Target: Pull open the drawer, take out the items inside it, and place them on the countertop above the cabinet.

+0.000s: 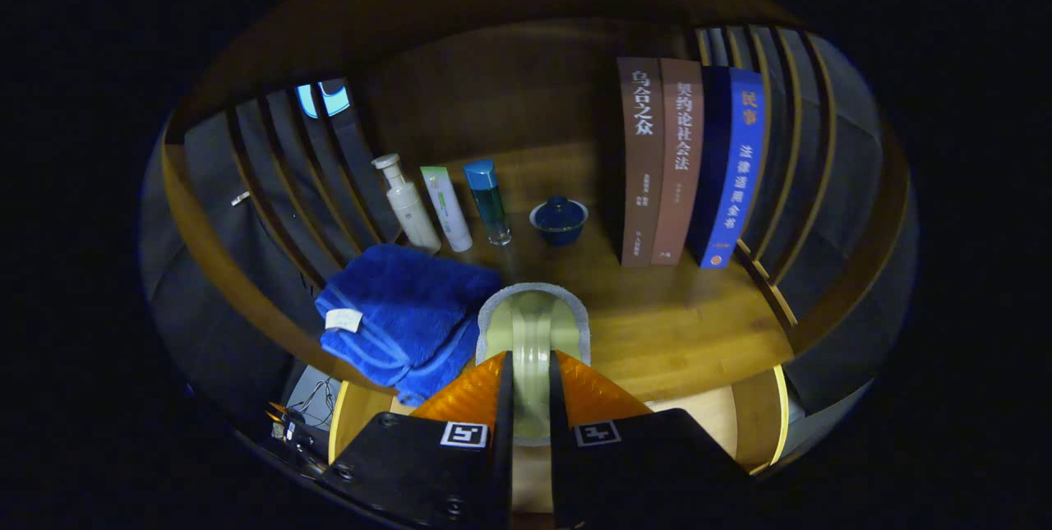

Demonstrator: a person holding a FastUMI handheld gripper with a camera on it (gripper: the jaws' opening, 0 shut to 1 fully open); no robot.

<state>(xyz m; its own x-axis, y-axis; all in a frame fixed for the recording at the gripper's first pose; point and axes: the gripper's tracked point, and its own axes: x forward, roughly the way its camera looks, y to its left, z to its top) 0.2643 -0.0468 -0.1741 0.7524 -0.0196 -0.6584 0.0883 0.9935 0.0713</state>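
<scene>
blue towel (pixel 403 318) is lying folded on the countertop (pixel 682 333), left of the fingers | gripper (pixel 530 386) is clenching a pale green sponge-like item (pixel 532 329) between both fingers above the countertop | bottles (pixel 448 205), lidded blue cup (pixel 559 220), books (pixel 686 160) are standing beyond

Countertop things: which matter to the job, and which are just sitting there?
Job: gripper shut on pale green item; wooden countertop.
Just there: pump bottle, tube, blue bottle, lidded cup, three books, blue towel (origin unclear).

Dim, warm light; fisheye-warped edges
</scene>
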